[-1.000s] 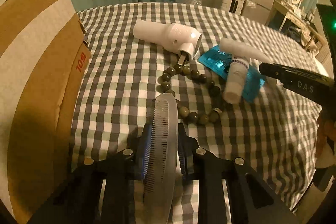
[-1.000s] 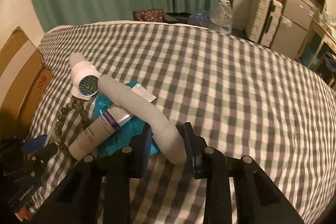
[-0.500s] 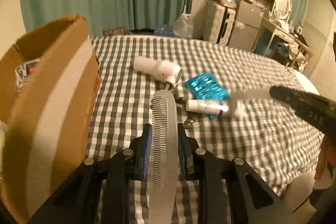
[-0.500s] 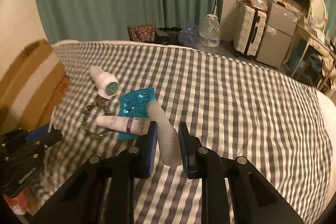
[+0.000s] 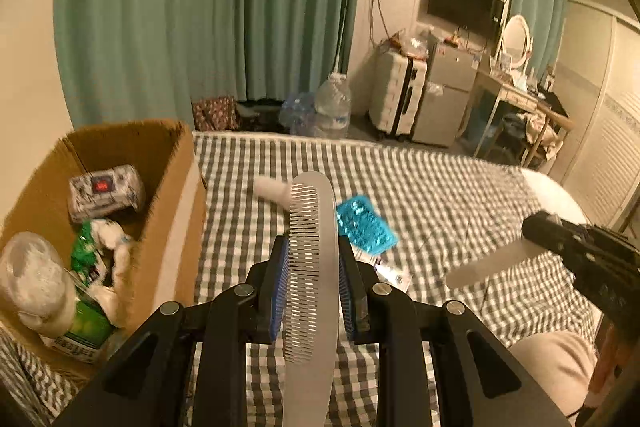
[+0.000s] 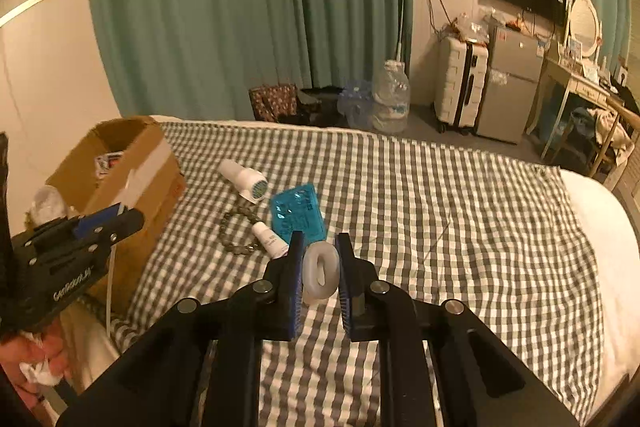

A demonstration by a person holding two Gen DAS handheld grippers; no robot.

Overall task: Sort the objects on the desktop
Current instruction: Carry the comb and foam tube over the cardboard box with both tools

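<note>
Both my claws have risen off the bed toward the cardboard box (image 5: 176, 195), left gripper (image 5: 311, 267) pinching the comb (image 5: 310, 259), right gripper (image 6: 318, 267) closing around the pale tube (image 6: 319, 269); bracelet (image 6: 236, 231), blue pack (image 6: 296, 213), two bottles (image 6: 244, 181) remain beside it.

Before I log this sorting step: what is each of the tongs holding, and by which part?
Left tongs grip a comb about its middle. Right tongs, closing, pinch a pale tube near one end.
</note>
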